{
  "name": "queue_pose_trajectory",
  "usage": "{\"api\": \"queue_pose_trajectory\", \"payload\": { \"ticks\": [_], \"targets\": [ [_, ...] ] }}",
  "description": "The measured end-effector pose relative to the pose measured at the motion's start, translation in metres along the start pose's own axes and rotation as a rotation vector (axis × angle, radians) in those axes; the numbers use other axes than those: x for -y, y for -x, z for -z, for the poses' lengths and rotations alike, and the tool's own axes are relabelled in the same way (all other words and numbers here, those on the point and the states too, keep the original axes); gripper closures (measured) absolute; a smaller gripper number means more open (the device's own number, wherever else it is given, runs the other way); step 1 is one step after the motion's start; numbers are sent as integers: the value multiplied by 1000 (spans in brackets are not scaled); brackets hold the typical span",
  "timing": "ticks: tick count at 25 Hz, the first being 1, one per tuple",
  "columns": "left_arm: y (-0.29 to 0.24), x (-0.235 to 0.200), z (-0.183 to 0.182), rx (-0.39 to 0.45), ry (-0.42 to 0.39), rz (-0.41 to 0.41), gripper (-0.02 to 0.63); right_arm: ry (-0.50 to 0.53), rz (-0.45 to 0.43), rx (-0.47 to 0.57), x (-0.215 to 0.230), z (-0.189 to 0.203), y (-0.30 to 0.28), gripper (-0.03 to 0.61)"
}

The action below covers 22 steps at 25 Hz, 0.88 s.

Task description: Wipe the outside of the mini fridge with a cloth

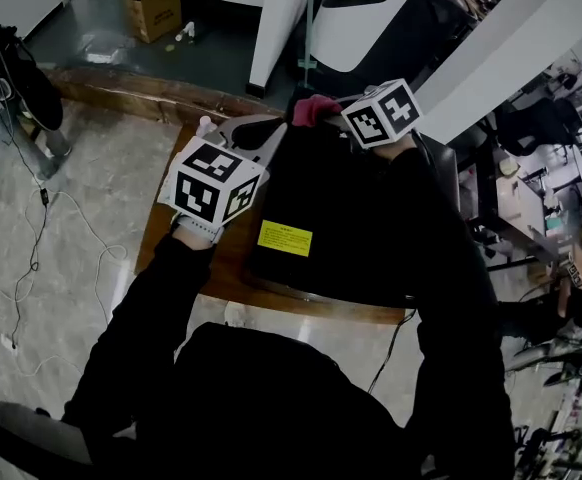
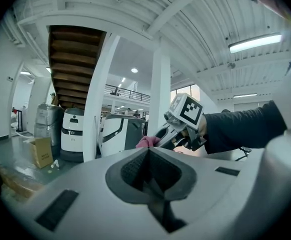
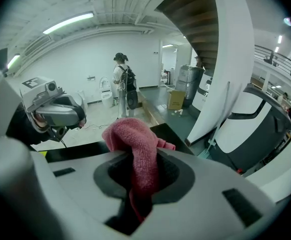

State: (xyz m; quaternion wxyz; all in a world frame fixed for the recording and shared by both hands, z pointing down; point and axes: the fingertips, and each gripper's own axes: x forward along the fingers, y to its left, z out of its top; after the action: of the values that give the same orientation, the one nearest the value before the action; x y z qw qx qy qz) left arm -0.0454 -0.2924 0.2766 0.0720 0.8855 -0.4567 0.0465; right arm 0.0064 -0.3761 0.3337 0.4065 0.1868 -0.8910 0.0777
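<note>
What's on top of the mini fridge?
A yellow label; the right gripper holds a pink cloth at the mini fridge's far edge. A sleeve hides the top's right side.

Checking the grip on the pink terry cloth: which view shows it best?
Right gripper view: the pink terry cloth sits central, pinched between the jaws. Head and left gripper views show only a small tuft.

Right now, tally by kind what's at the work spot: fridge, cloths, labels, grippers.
mini fridge: 1
pink cloth: 1
yellow label: 1
grippers: 2, the left gripper shut on nothing, the right gripper shut on the pink cloth
total: 5
</note>
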Motion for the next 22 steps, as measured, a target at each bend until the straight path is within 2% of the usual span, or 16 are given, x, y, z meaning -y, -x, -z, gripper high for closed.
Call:
{"api": "queue_pose_trajectory", "payload": {
  "ticks": [7,14,22],
  "targets": [
    [43,49,5,-11,-16,-39,607,51,-74,-26,-75,27,26,508],
    [78,99,2,-20,-57,-77,607,74,-133,-30,-145,53,58,508],
    [115,151,3,-8,-68,-107,607,92,-221,-42,-224,90,90,508]
  ]
}}
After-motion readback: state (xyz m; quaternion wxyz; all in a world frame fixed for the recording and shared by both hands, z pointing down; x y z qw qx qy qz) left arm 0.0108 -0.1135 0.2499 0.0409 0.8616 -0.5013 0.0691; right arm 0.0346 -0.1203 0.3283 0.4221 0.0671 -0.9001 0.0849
